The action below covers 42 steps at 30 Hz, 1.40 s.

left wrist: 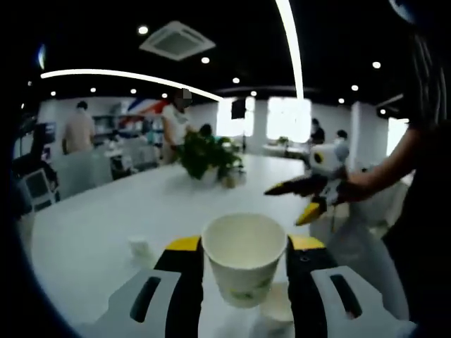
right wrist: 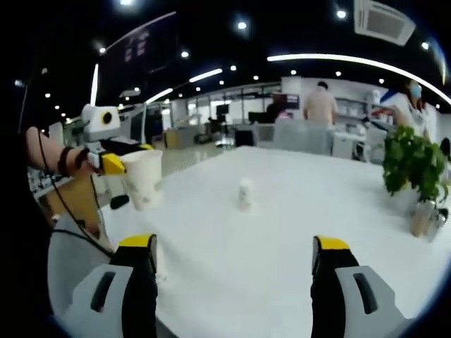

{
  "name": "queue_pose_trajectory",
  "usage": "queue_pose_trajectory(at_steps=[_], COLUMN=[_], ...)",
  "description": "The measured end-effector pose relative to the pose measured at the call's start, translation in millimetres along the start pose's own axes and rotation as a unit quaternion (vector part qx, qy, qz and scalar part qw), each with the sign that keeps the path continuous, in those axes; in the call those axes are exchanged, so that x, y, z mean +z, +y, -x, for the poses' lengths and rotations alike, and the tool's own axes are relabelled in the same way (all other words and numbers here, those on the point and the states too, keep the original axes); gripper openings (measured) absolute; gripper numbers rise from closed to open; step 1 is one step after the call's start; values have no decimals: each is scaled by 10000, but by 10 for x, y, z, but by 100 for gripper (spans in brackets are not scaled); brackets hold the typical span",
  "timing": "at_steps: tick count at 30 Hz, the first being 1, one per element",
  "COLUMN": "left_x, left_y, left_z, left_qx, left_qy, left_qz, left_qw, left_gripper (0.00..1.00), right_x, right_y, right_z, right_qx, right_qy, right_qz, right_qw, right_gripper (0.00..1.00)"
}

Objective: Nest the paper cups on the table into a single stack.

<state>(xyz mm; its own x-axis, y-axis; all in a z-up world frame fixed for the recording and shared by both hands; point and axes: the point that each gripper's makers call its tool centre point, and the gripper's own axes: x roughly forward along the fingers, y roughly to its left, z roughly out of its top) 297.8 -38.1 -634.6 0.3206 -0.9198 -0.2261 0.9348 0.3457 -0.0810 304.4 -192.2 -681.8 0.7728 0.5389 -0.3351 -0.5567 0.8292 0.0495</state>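
My left gripper [left wrist: 244, 246] is shut on a white paper cup [left wrist: 243, 271] with a faint green print, held upright above the white table [left wrist: 99, 211]. A second pale cup shape [left wrist: 277, 304] lies just below it, partly hidden. In the right gripper view the same held cup [right wrist: 143, 179] hangs at the left in the left gripper [right wrist: 120, 163]. My right gripper [right wrist: 234, 246] stands open over the table [right wrist: 317, 211] with nothing between its jaws. It also comes into the left gripper view as the right gripper [left wrist: 289, 204], open, held by a hand.
A small white cup-like object [left wrist: 139, 246] [right wrist: 244, 193] stands alone mid-table. A potted plant [left wrist: 206, 156] [right wrist: 412, 162] sits further along the table. Chairs and several people are in the office behind. A person's arm [left wrist: 402, 162] reaches in beside the table edge.
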Motion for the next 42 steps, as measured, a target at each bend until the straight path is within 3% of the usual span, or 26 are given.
queue_pose_trajectory(at_steps=[7,10,15,23,42], left_x=[-96,-117,-180,-374,-678], left_y=[-199,-213,-271,-379,-419], left_z=[-49,-52,-75,-87,-126], left_qx=[-227,-230,-275,-341,-415], left_qy=[57,-18,-52,84,293], left_qz=[-79,163,240,352,513], left_qw=[9997,9996,9993,9988,9974], left_gripper=[45,45,45,45,46], right_x=[22,39,19,-17,-38], right_y=[-26,-39,-34,-54,-44], right_z=[-52,-51,-46,-32,-19], right_qx=[17,8,20,-17,-12], right_qy=[37,1,35,78,119], right_qz=[140,82,106,64,25], right_qw=[9999,10000,9999,9999,9999], right_gripper=[89,88,88,88,88])
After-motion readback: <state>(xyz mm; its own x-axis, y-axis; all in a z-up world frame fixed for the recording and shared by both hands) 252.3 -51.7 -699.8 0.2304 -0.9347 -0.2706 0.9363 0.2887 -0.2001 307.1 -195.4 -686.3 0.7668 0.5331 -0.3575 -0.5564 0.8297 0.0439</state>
